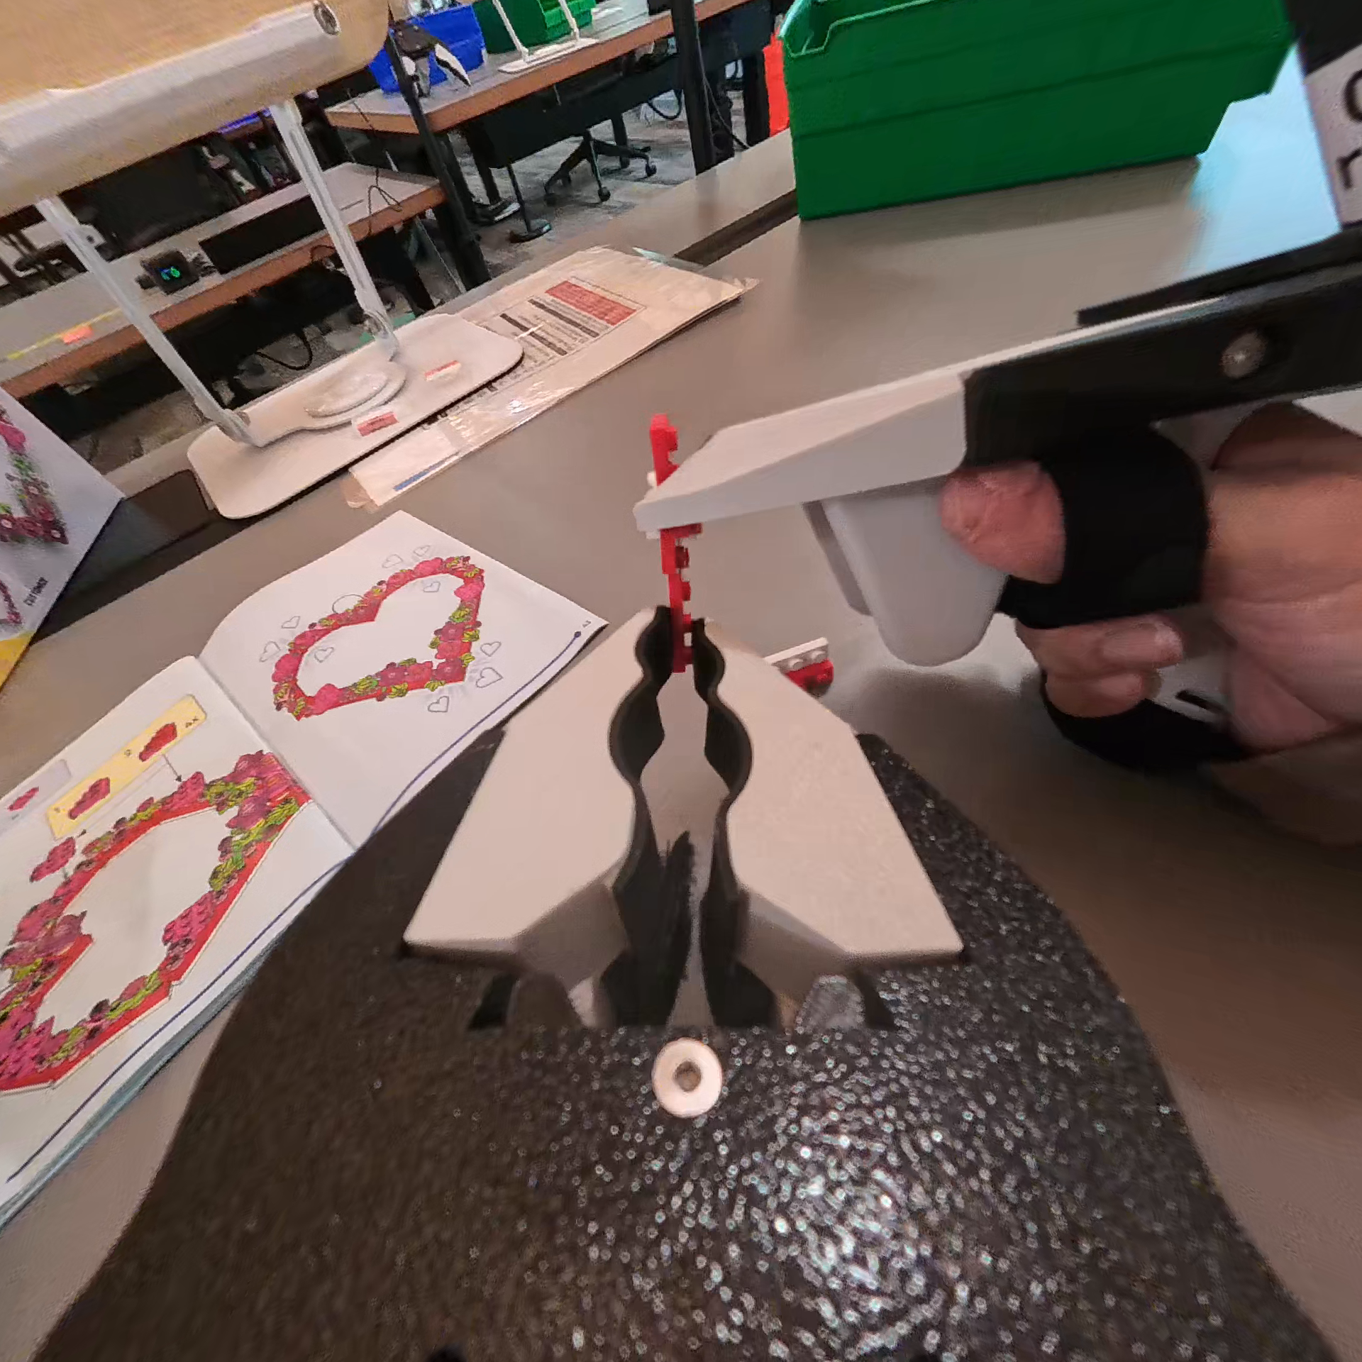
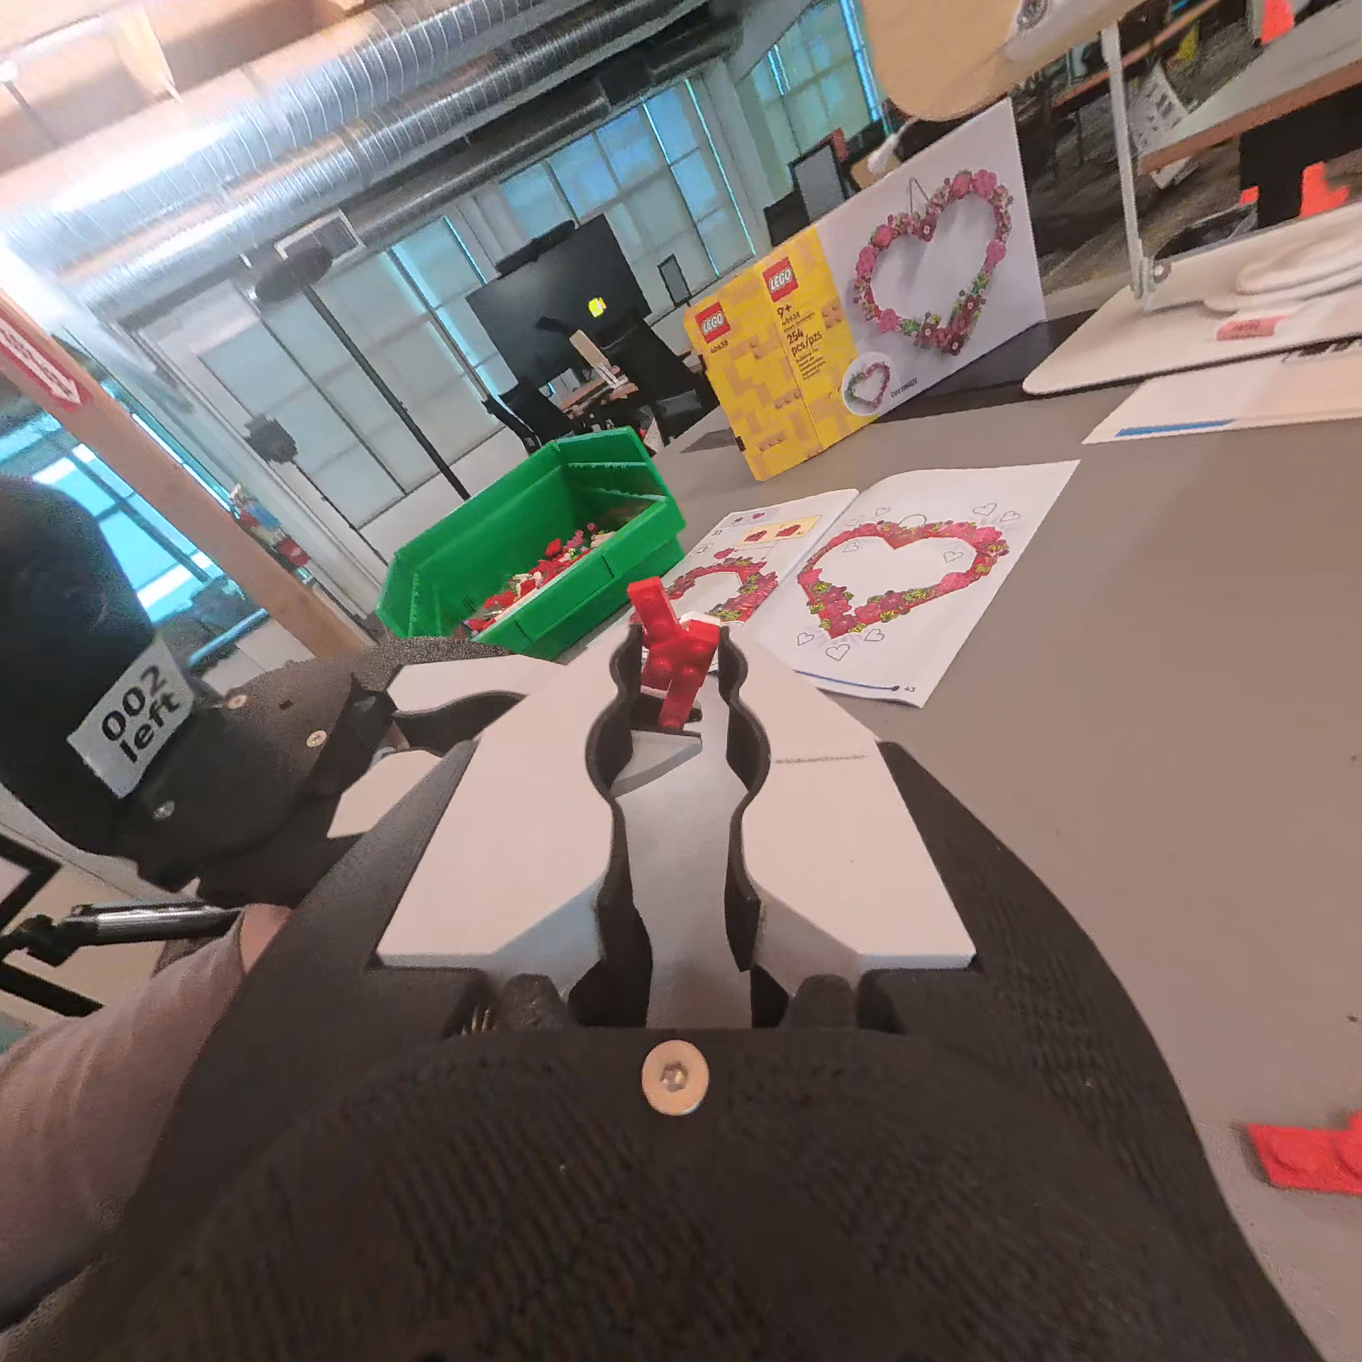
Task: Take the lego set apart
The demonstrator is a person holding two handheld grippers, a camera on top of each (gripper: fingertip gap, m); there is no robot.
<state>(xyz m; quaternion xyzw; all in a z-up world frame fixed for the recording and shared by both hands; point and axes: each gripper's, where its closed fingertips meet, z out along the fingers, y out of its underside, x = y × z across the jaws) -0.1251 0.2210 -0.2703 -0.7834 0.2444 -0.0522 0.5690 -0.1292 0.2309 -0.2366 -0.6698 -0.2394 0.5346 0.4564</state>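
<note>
Lego strip (image 1: 674, 582), red, one, upright, studded edge: left wrist view, left hand-held gripper (image 1: 682, 626) clamps its lower end; right hand-held gripper (image 1: 663, 508) pinches it from 3 o'clock. One open booklet (image 1: 295, 700) at 9 o'clock; bare tabletop (image 1: 958, 295) beyond. Right wrist view: right hand-held gripper (image 2: 674, 656) nearly closed on red pieces; one green bin (image 2: 531, 545) at 11 o'clock, one box (image 2: 870, 324) at 1 o'clock.

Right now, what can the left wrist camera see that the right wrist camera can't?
Only the left wrist view shows a small red-and-white piece lying on the table behind the jaws, and a bare hand holding the right gripper.

Only the right wrist view shows the yellow box and loose pieces inside the green bin.

Both show the open booklet and the red brick strip, pinched by both grippers, including the left gripper.
</note>
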